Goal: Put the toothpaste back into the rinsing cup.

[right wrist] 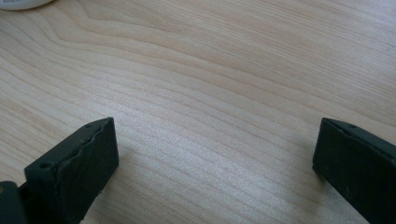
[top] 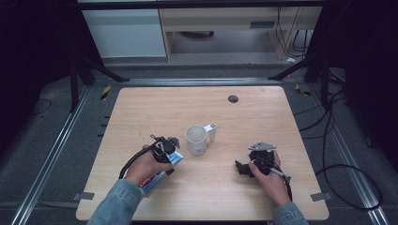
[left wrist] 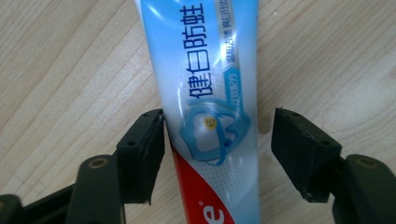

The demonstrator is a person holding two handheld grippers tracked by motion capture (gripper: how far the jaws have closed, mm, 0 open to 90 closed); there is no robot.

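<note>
Pale wood grain runs across the tabletop in front of me, set on a dark floor with metal rails at either side. My left tongs straddle a toothpaste tube that lies flat on the wood near the front left; one pad sits right against the tube's edge while the other stands off it with a gap of bare wood showing, so the tongs are not yet clamped on it. In the high view the left tongs sit over the tube's far end, just beside a white measuring cup with its handle pointing right, at the middle of the tabletop. My right tongs are released and spread wide over bare wood; in the high view they rest well apart from the cup, toward the front right
</note>
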